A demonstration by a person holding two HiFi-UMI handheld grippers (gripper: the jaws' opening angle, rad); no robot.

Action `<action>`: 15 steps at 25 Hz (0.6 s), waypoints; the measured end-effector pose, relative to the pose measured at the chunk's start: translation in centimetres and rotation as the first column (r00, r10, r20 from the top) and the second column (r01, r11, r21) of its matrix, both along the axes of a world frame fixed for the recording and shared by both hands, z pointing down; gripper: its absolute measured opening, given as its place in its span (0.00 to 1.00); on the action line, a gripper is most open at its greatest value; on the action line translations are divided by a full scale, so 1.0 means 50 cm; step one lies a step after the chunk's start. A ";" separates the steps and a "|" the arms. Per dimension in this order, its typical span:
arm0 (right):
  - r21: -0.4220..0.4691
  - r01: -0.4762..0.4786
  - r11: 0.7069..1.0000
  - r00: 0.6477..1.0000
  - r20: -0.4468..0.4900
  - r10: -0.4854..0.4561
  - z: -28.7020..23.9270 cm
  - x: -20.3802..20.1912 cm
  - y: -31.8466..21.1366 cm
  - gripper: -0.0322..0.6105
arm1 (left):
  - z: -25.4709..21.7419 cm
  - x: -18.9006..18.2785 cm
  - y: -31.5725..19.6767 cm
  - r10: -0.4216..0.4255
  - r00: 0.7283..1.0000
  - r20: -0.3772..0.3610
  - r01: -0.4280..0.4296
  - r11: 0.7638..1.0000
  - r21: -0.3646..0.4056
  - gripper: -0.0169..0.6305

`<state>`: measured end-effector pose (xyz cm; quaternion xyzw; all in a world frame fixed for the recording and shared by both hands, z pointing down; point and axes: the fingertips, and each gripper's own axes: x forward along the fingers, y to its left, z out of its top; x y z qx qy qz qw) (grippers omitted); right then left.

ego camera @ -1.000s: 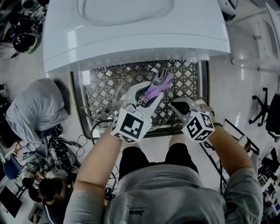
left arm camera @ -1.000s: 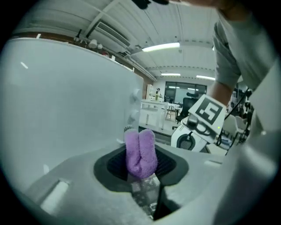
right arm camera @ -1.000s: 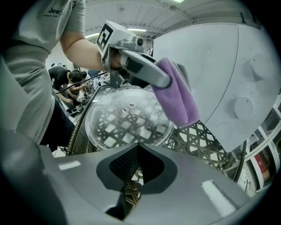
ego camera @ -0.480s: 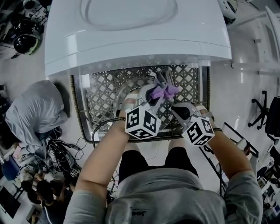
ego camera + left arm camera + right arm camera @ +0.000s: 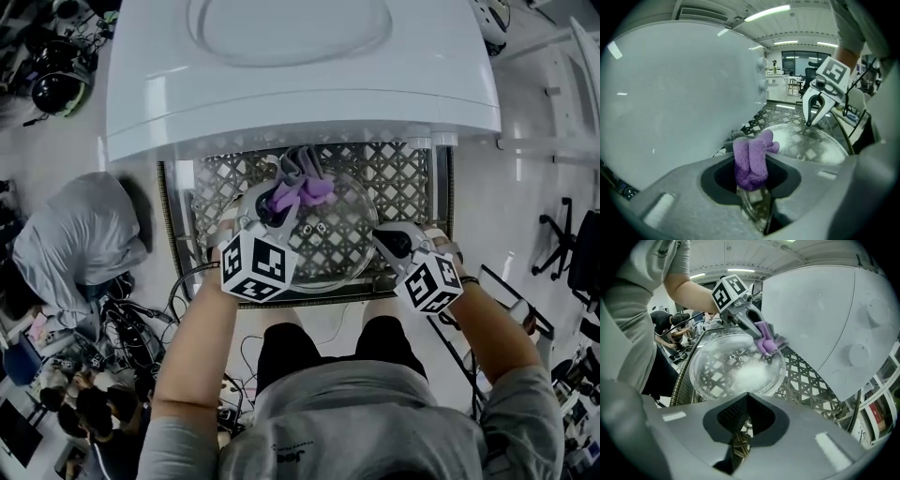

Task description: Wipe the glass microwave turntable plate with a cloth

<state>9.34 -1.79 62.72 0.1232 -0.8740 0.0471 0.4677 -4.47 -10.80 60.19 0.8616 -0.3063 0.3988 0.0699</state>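
The left gripper (image 5: 281, 204) is clenched on a purple cloth (image 5: 302, 192), pressing it to the far left part of the glass plate (image 5: 328, 248), which lies on a lattice table (image 5: 408, 169); the right gripper (image 5: 386, 240) seems to pinch the plate's near right rim; wiping looks under way, with cloudy smears across the middle left to clear

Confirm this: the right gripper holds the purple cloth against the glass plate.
Wrong gripper. The left gripper holds the purple cloth against the glass plate; the left gripper view shows the cloth pinched between its jaws.
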 end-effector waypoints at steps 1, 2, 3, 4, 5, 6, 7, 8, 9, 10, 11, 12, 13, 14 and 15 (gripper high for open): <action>0.000 0.000 1.000 1.000 -0.001 0.000 0.001 0.000 0.000 0.06 | -0.001 -0.022 0.005 -0.013 1.000 0.007 0.013 1.000 -0.003 0.19; -0.001 0.000 1.000 1.000 -0.002 0.000 0.001 0.000 0.000 0.06 | -0.002 -0.041 0.011 -0.026 1.000 0.010 0.026 1.000 -0.007 0.19; -0.001 0.000 1.000 1.000 -0.002 0.000 0.001 0.000 -0.001 0.06 | -0.002 -0.057 0.017 -0.039 0.999 0.008 0.040 0.999 -0.011 0.19; -0.001 -0.001 1.000 1.000 -0.003 0.001 0.001 0.001 -0.001 0.06 | -0.003 -0.068 0.023 -0.053 0.999 0.002 0.053 0.998 -0.016 0.19; -0.001 -0.002 1.000 1.000 -0.004 0.002 0.000 0.001 -0.001 0.06 | -0.004 -0.076 0.027 -0.066 0.998 -0.006 0.066 0.998 -0.019 0.19; -0.001 -0.003 1.000 1.000 -0.005 0.003 -0.001 0.001 -0.001 0.06 | -0.004 -0.081 0.031 -0.077 0.997 -0.011 0.077 0.997 -0.022 0.19; -0.001 -0.004 1.000 1.000 -0.006 0.004 -0.002 0.001 -0.001 0.06 | -0.006 -0.082 0.032 -0.086 0.996 -0.015 0.086 0.996 -0.024 0.19; -0.001 -0.004 1.000 1.000 -0.008 0.004 -0.003 0.001 -0.001 0.06 | -0.008 -0.081 0.032 -0.095 0.995 -0.021 0.094 0.995 -0.027 0.19; 0.000 -0.003 1.000 1.000 -0.009 0.003 -0.002 0.000 -0.001 0.06 | -0.014 -0.076 0.032 -0.103 0.994 -0.034 0.102 0.994 -0.033 0.19; 0.001 -0.001 1.000 1.000 -0.011 0.001 -0.002 0.000 0.000 0.06 | -0.023 -0.066 0.033 -0.111 0.992 -0.063 0.109 0.993 -0.045 0.19; 0.002 0.000 1.000 1.000 -0.012 0.000 -0.001 -0.001 0.001 0.06 | -0.037 -0.050 0.034 -0.122 0.986 -0.114 0.115 0.991 -0.069 0.19; 0.003 0.001 1.000 1.000 -0.013 -0.001 -0.001 -0.001 0.002 0.06 | -0.054 -0.028 0.037 -0.139 0.973 -0.187 0.120 0.987 -0.108 0.19; 0.003 0.000 1.000 1.000 -0.012 0.000 0.000 -0.001 0.002 0.06 | -0.071 -0.002 0.042 -0.166 0.946 -0.277 0.123 0.979 -0.165 0.19; 0.003 -0.001 1.000 1.000 -0.010 0.001 0.000 -0.001 0.003 0.06 | -0.088 0.029 0.046 -0.209 0.902 -0.377 0.122 0.963 -0.241 0.19; 0.003 -0.002 1.000 1.000 -0.008 0.002 0.000 0.000 0.003 0.06 | -0.102 0.062 0.049 -0.267 0.840 -0.472 0.112 0.937 -0.330 0.19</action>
